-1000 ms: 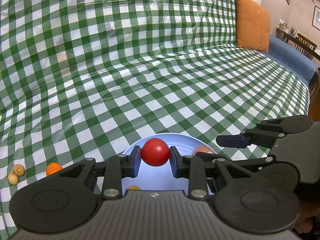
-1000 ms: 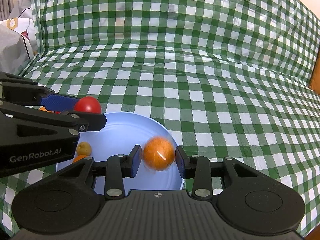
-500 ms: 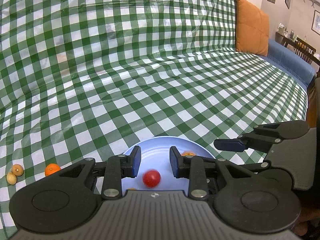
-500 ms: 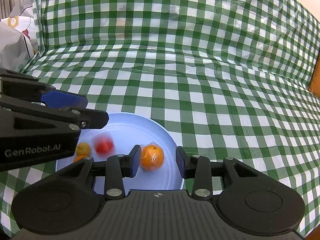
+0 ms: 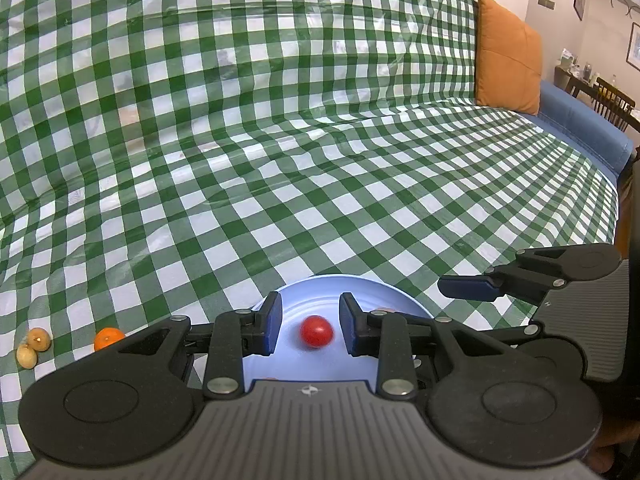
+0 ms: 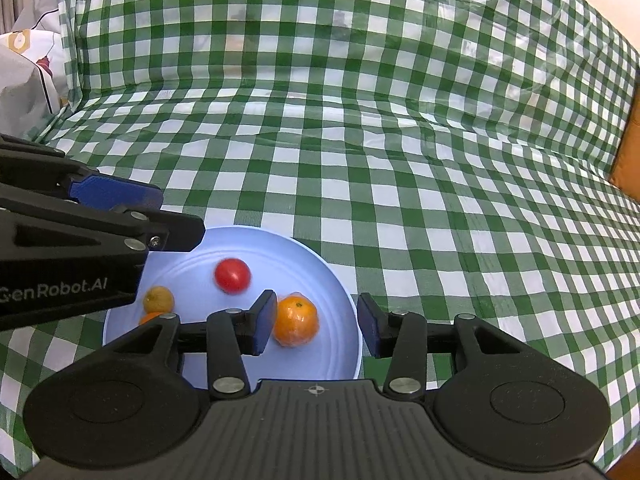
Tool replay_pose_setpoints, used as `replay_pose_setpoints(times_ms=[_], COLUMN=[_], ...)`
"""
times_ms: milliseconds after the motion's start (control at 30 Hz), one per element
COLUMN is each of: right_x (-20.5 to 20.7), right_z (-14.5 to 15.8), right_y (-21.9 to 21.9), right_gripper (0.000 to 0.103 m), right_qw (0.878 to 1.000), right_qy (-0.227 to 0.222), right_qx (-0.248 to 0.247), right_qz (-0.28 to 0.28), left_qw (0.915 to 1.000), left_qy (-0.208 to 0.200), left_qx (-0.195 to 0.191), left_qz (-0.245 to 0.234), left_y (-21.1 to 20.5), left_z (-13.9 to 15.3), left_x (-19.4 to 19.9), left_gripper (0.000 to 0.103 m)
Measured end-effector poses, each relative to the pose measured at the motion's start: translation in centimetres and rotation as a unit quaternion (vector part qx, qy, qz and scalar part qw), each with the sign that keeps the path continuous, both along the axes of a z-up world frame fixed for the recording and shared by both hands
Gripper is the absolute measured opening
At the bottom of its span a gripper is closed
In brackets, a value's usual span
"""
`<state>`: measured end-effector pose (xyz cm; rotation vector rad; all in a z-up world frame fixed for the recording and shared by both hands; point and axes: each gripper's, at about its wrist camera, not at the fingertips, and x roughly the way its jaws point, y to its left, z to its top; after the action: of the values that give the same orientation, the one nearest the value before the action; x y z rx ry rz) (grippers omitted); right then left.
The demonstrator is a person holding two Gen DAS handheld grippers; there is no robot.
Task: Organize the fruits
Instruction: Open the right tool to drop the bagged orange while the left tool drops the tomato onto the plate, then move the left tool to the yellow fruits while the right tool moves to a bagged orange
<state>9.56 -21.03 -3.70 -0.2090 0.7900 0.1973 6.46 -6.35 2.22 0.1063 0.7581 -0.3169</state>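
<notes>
Tomato (image 5: 316,331) dropped — below left claw (image 5: 308,328).

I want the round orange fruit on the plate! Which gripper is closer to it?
Right. The right gripper, jaws opening, hangs directly over the round orange fruit on the light blue plate; the left gripper hovers over the plate's far side.

A home living room: cloth-covered sofa (image 5: 576,128), orange cushion (image 5: 506,56), dining chairs (image 5: 614,98).

Both grippers angle downward, side by side and close together. The left gripper (image 5: 307,329) holds its jaws parted with nothing gripped between them. The right gripper (image 6: 317,329) has its jaws opening, wider apart than the left's, its pads pressing on nothing.
</notes>
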Motion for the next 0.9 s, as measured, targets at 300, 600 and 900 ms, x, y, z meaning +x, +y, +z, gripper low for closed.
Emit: replay_pose_setpoints(times_ms=[300,600,900], right_x=[0.0,0.2,0.3], right_z=[0.1,0.6,1.5], right_y=[-0.2,1.2,6.0], right_gripper=[0.046,0.046,0.034], right_qw=[1.000,1.000,0.997], right_qy=[-0.007,-0.023,-0.035], right_qx=[-0.001,0.017,0.061], right_qz=[-0.001,0.000,0.034], left_qw=[1.0000,0.9996,0.9954], left_qy=[0.000,-0.003,-0.002], left_qx=[0.001,-0.005,-0.022], left_qz=[0.002,0.029,0.093], left_y=[0.3,2.9,9.3], left_z=[0.0,0.6,1.8], left_x=[0.1,0.5,1.4], left_gripper=[0.035,0.035,0.017])
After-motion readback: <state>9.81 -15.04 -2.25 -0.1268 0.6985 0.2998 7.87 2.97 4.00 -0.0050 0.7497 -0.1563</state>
